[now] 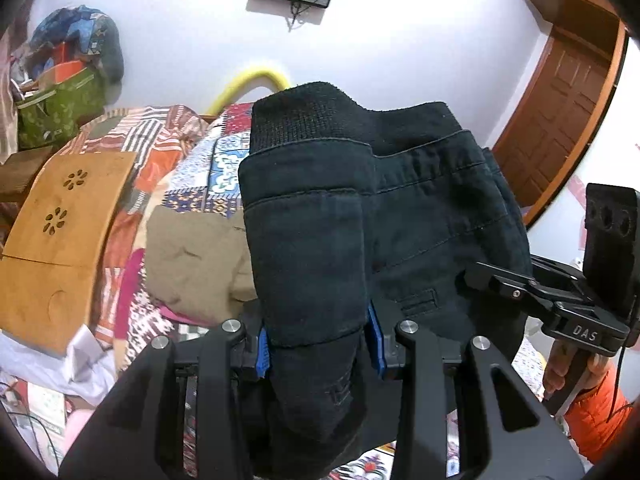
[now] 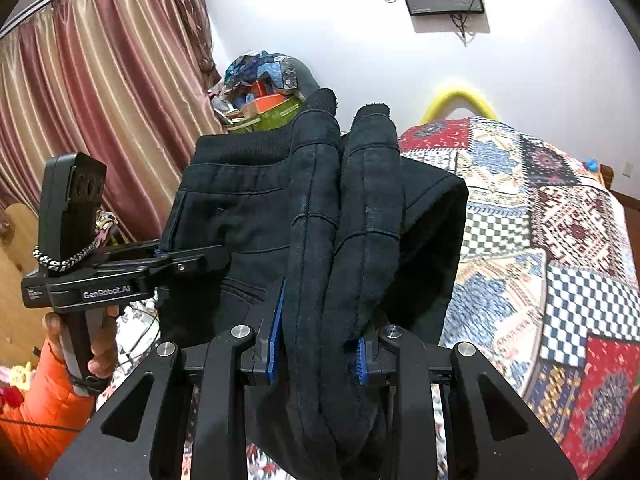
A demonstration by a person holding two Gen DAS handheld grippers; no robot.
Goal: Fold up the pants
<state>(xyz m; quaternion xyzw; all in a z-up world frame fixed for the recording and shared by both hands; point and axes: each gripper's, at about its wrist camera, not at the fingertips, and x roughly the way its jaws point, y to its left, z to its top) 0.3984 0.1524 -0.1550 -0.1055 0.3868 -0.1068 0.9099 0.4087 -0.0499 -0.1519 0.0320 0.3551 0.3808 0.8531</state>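
Observation:
The black pants hang folded in the air above the bed, held by both grippers. My left gripper is shut on a thick bundle of the fabric, which bulges between its blue pads. In the right wrist view the same pants fill the middle, and my right gripper is shut on two bunched folds with ribbed ends. The right gripper also shows from the side in the left wrist view, clamped on the pants' edge. The left gripper shows likewise in the right wrist view, held by a hand in an orange sleeve.
A patchwork quilt covers the bed below. A tan garment lies on it, beside a wooden board. A green bag piled with cloth stands at the wall, curtains hang left, a brown door stands right.

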